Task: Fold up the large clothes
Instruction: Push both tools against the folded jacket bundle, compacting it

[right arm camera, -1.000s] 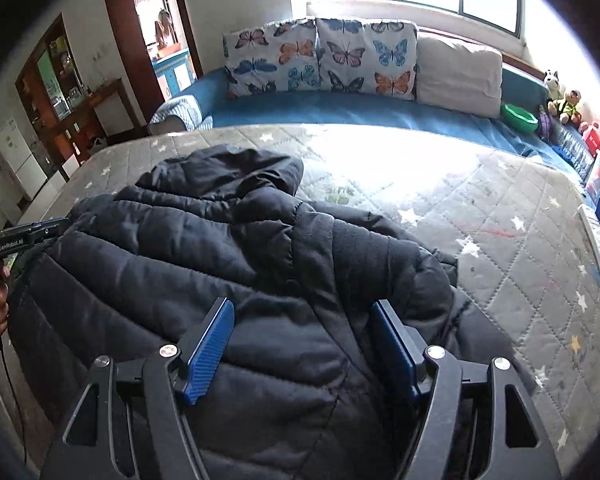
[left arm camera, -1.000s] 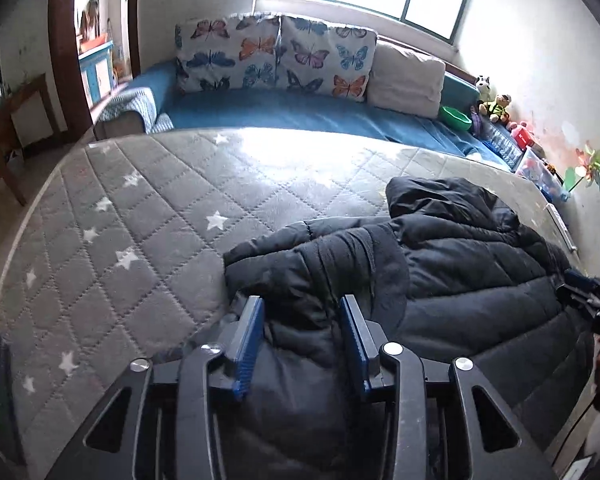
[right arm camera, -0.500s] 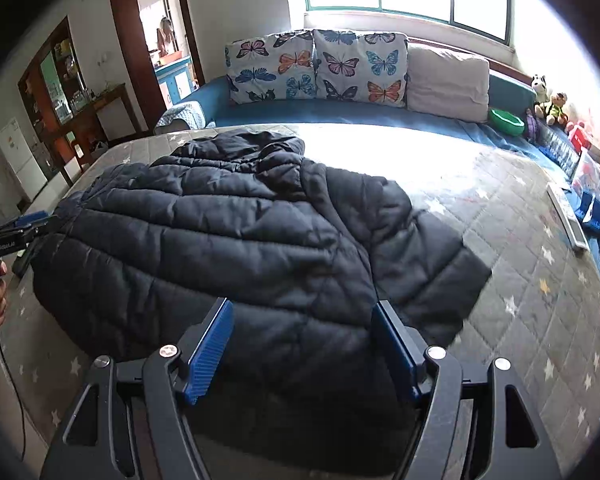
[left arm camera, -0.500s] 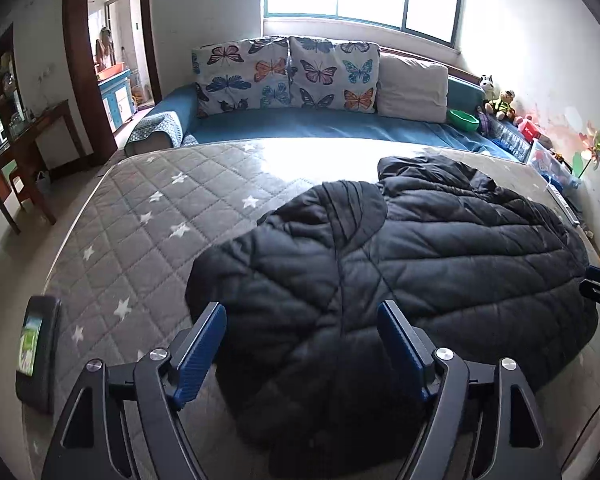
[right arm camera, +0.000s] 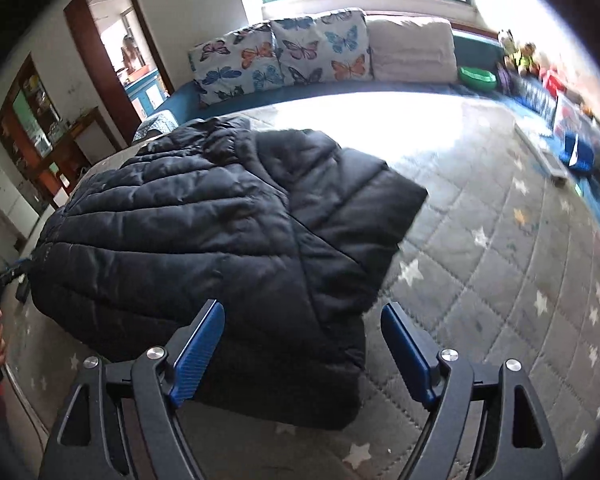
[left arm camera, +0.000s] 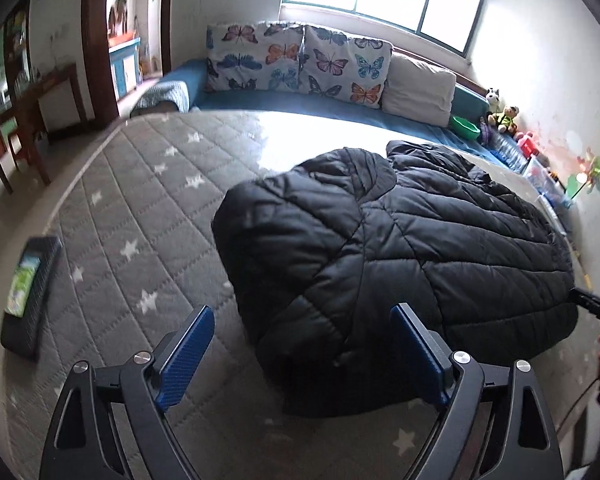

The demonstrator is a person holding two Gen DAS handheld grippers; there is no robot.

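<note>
So the black puffer jacket is lying on the grey star-print mattress, both sleeves folded in over the body, hood end pointing toward 12 o'clock where the butterfly pillows sit on the blue couch. In the left wrist view the jacket fills the middle and stretches out to about 3 o'clock, with bare mattress from 9 to 11 o'clock. The left hand-held gripper has just been opening and now its blue pads stand wide apart with nothing pinched; the jacket's near corner only shows in the gap beyond them. Same story on the right: the right hand-held gripper has just spread its jaws a bit more and holds nothing, its pads standing over the jacket's near edge, and I can't tell whether they brush it. From that side the jacket runs off toward 9 o'clock, and one folded sleeve end juts out toward 2 o'clock. A dark phone-like thing lies on the mattress edge at about 9 o'clock in the left view.
</note>
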